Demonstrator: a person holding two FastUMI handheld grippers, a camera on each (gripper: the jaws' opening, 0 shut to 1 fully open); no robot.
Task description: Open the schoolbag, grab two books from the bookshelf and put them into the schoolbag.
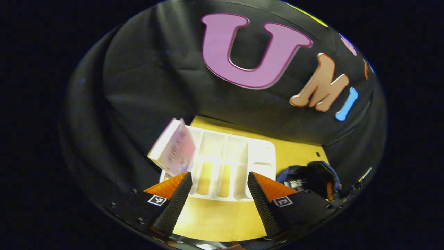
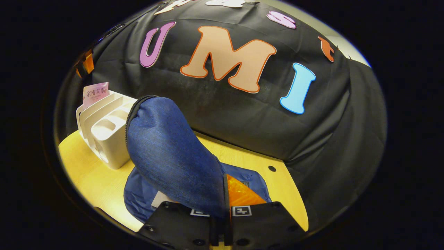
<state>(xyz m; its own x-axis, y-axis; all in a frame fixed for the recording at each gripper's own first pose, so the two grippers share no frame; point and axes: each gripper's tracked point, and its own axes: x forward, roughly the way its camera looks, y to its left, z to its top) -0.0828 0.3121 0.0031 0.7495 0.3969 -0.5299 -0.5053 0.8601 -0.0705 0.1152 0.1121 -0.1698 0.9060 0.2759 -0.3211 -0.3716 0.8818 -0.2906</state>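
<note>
Left gripper view: the left gripper (image 1: 220,201) hangs above the yellow tabletop (image 1: 215,218), its two black ribbed fingers (image 1: 175,205) spread wide apart with nothing between them. Each finger base carries a small square black-and-white marker. Beyond the fingers stands the white bookshelf (image 1: 242,152), seen from above, with upright dividers and two oblong slots in its near wall. A pink book (image 1: 175,149) leans tilted at the bookshelf's left end; its cover print is too blurred to read. To the right, near the bookshelf, lies the dark blue schoolbag (image 1: 312,175).

Right gripper view: the right gripper (image 2: 223,205) has its fingers pressed together on a blue denim-like flap of the schoolbag (image 2: 170,156), which rises in a tall rounded fold edged by a black zipper. The rest of the schoolbag lies flat on the tabletop (image 2: 93,177) beneath, just right of the bookshelf (image 2: 107,135). A pale flat item shows inside the opening; it cannot be identified. The pink book (image 2: 95,93) stands in the bookshelf's far left slot, with dark Chinese characters printed on its cover.
</note>
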